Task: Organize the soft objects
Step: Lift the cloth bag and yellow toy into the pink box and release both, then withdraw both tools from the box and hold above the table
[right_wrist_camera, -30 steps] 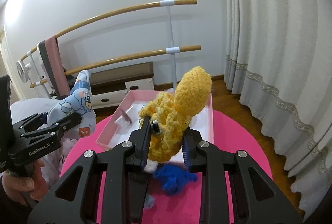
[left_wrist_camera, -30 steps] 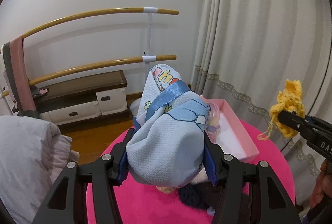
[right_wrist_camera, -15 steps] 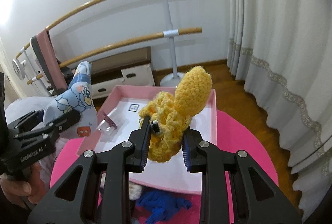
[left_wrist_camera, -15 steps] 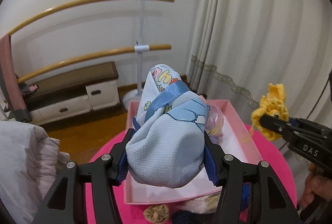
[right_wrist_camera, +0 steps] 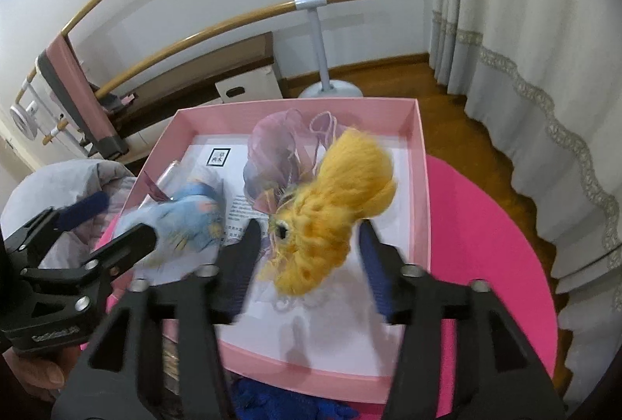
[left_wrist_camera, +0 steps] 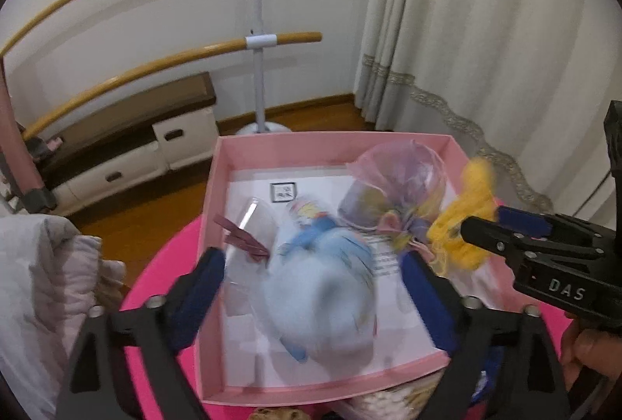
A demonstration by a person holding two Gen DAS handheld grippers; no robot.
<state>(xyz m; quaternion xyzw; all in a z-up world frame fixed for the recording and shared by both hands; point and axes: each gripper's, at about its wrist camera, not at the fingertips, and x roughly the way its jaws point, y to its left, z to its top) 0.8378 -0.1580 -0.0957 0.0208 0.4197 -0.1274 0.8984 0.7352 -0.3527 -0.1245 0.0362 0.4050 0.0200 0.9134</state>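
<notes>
A pink box [left_wrist_camera: 217, 186] [right_wrist_camera: 421, 163] stands on the pink round table. My left gripper [left_wrist_camera: 311, 264] is open over the box; the light blue printed cloth bundle [left_wrist_camera: 322, 291] [right_wrist_camera: 190, 214] is blurred between its spread fingers, loose and dropping into the box. My right gripper [right_wrist_camera: 307, 233] is open too; the yellow crocheted toy [right_wrist_camera: 334, 202] [left_wrist_camera: 466, 225] is blurred between its spread fingers above the box. A sheer pink pouch [left_wrist_camera: 400, 182] [right_wrist_camera: 280, 147] and a small clip [left_wrist_camera: 241, 235] lie in the box.
The pink round table [right_wrist_camera: 486, 233] carries a blue knitted item [right_wrist_camera: 272, 400] and other soft things [left_wrist_camera: 388, 400] at the box's near edge. A grey-pink quilt [left_wrist_camera: 39, 284] lies at the left. Ballet bars [left_wrist_camera: 256, 39], a low cabinet and curtains [left_wrist_camera: 486, 31] stand behind.
Both grippers moved forward and down over the box and opened. The blue bundle and the yellow toy, gripped before, are now loose between spread fingers and blurred with motion.
</notes>
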